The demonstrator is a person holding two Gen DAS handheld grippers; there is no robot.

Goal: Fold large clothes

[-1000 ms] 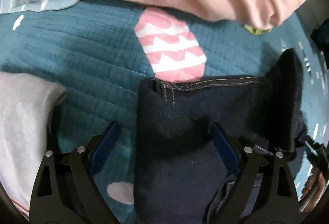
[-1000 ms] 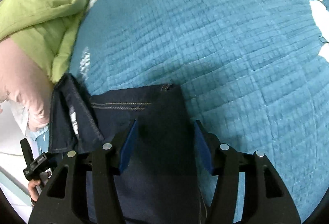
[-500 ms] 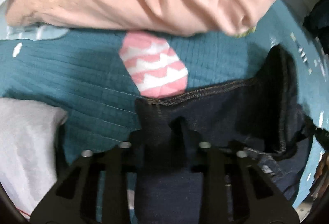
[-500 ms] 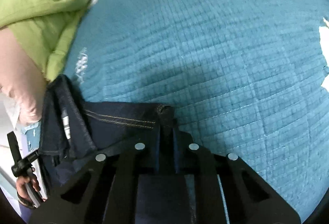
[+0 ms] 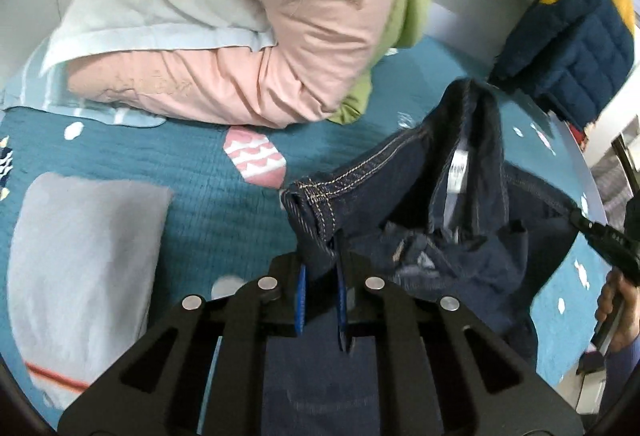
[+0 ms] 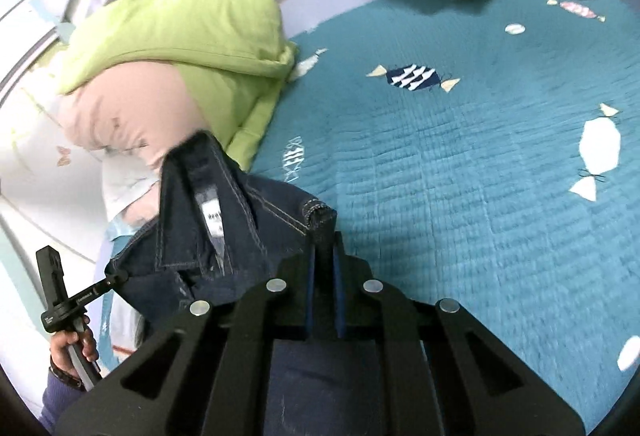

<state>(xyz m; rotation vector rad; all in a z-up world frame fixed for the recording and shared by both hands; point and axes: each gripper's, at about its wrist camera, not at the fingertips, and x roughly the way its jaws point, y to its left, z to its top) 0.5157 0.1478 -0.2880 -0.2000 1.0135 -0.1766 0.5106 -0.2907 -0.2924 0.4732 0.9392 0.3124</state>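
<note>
A dark blue denim garment point(image 5: 400, 176) with pale stitching hangs lifted above the teal quilt point(image 5: 200, 176). My left gripper point(image 5: 320, 248) is shut on one stitched corner of its edge. In the right wrist view the same denim garment point(image 6: 224, 220) shows a white label inside, and my right gripper point(image 6: 323, 236) is shut on the other corner. The cloth sags between the two grips. A person's hand point(image 5: 616, 316) holds the right gripper's handle at the left wrist view's edge; the other hand point(image 6: 68, 352) shows at the lower left of the right wrist view.
A pink duvet point(image 5: 280, 36) and a green pillow point(image 6: 180, 36) are piled at the head of the bed. A folded grey cloth point(image 5: 80, 256) lies on the quilt to the left. A navy and yellow quilted jacket point(image 5: 568, 36) hangs at the far right.
Both grippers went from open over the flat denim to shut on its edge. They then rose and tilted up, lifting the garment off the quilt.
</note>
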